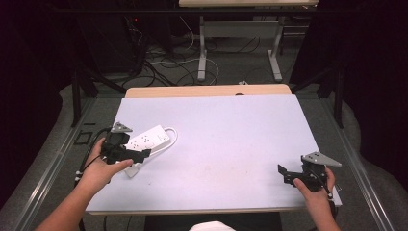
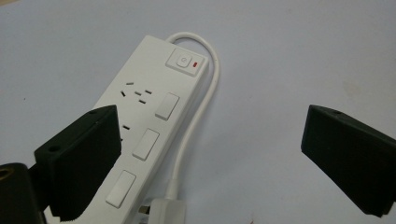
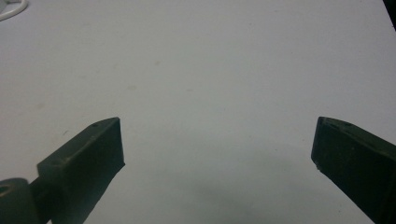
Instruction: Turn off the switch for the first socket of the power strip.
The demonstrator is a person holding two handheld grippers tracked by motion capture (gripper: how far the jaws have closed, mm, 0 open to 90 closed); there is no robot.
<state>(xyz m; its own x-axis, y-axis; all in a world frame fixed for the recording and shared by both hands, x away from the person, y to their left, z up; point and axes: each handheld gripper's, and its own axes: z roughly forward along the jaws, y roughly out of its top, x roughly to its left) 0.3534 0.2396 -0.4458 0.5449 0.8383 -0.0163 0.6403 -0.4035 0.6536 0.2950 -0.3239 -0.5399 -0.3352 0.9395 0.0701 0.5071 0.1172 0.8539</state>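
From the high view, a white power strip (image 1: 146, 140) lies on the left part of the pale surface (image 1: 226, 139), its white cable (image 1: 169, 139) looped round its far end. The left tool (image 1: 139, 155) hovers over the strip's near end, held from the near left. The right tool (image 1: 284, 172) sits well apart, near the right near corner, above bare surface.

In the left gripper view, the left tool (image 2: 210, 154) is spread wide, pinching nothing. The power strip (image 2: 154, 126) runs diagonally under the left-hand jaw, with its red-lit switch (image 2: 186, 62) at the far end and its plug (image 2: 163, 212) near the bottom edge. The cable (image 2: 196, 121) lies just beside the strip, between the jaws.

In the right gripper view, the right tool (image 3: 217, 149) is also spread, with only pale surface between its jaws.

Risks, as I judge them: closing from here could catch the cable rather than the strip's body, since the strip sits off-centre. A grip on one end could let the strip swing or slip, and the loose cable may drag.
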